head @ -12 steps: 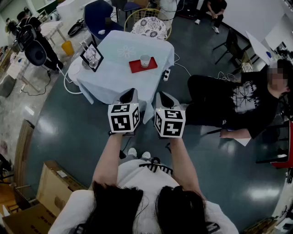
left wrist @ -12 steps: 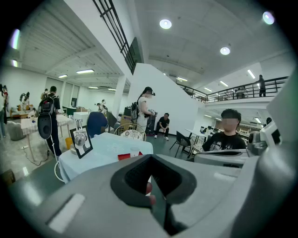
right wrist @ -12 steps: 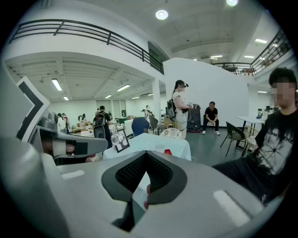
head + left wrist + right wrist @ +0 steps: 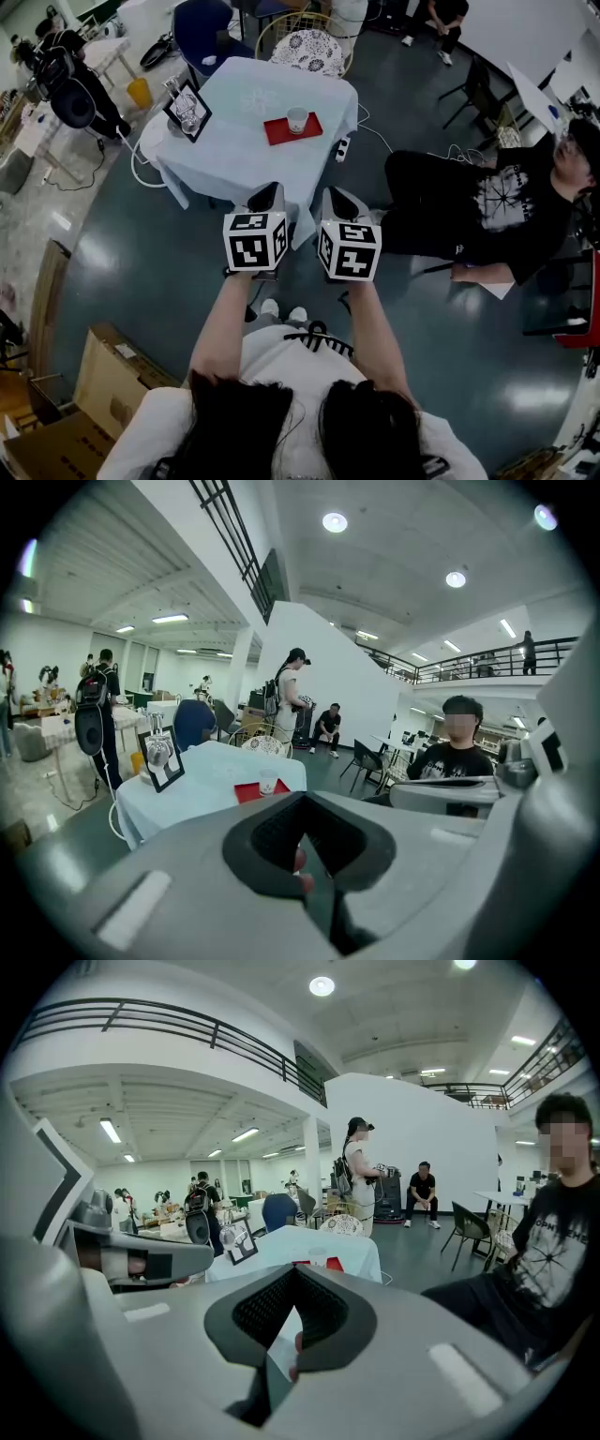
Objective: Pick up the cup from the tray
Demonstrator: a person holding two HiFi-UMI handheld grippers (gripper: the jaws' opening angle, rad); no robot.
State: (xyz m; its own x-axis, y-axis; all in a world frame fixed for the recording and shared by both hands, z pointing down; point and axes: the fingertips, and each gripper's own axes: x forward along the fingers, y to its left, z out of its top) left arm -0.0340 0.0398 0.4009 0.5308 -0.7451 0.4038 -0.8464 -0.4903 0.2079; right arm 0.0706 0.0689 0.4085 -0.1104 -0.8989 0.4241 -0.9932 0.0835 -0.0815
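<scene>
A pale paper cup (image 4: pixel 297 120) stands upright on a red tray (image 4: pixel 277 133) at the right half of a white-clothed table (image 4: pixel 234 150), well ahead of me. My left gripper (image 4: pixel 266 195) and right gripper (image 4: pixel 337 202) are held side by side over the floor, short of the table's near edge. Both are shut, with nothing between the jaws. In the left gripper view the cup (image 4: pixel 268 782) and tray (image 4: pixel 246 791) show far off, above the left gripper (image 4: pixel 305 855). In the right gripper view only a strip of the tray (image 4: pixel 335 1263) peeks over the right gripper (image 4: pixel 292 1340).
A black picture frame (image 4: pixel 188 112) stands at the table's left corner. A person in black (image 4: pixel 487 206) sits to the right of the table. Chairs (image 4: pixel 309 52) stand behind it, and cardboard boxes (image 4: pixel 94 394) lie at my lower left. A cable (image 4: pixel 141 173) trails on the floor.
</scene>
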